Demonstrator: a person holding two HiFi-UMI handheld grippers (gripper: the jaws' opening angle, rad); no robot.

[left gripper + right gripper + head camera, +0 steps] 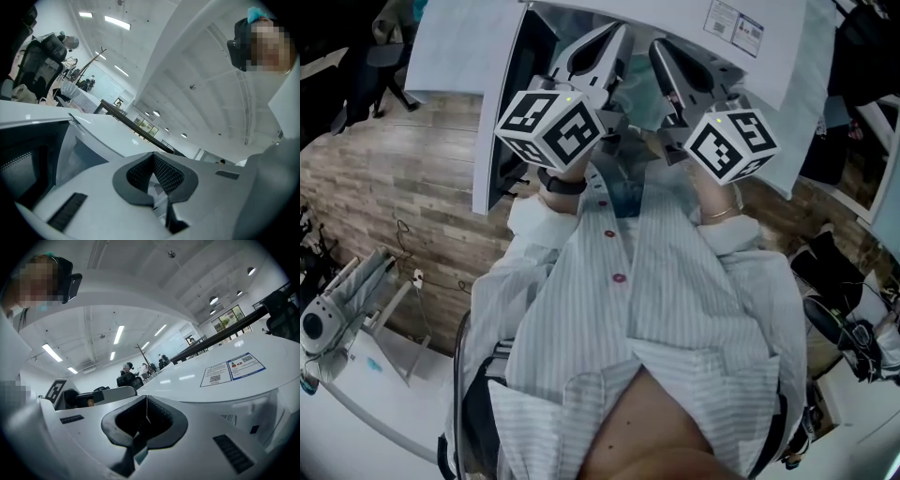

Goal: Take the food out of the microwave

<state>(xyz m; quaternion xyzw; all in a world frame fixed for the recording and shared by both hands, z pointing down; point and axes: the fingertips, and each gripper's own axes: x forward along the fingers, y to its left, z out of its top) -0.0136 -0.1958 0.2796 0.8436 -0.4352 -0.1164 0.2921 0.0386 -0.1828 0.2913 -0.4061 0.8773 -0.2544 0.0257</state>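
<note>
The white microwave (769, 56) stands in front of me at the top of the head view, with printed labels (734, 22) on its top. Its door (487, 141) at the left looks swung open, dark inner side showing. The inside is hidden behind my grippers and I see no food. My left gripper (602, 49) and right gripper (675, 64) are held side by side at chest height, pointing at the microwave. Both are shut with nothing between them. The left gripper (152, 157) has the door (89, 136) at its left; the right gripper (146, 401) sits below the labelled top (232, 369).
Wood-pattern floor (403, 187) lies to the left. An office chair (384, 56) stands at the far left, a white machine (328, 319) at the lower left, and dark bags (825, 272) at the right. My striped shirt (647, 309) fills the middle.
</note>
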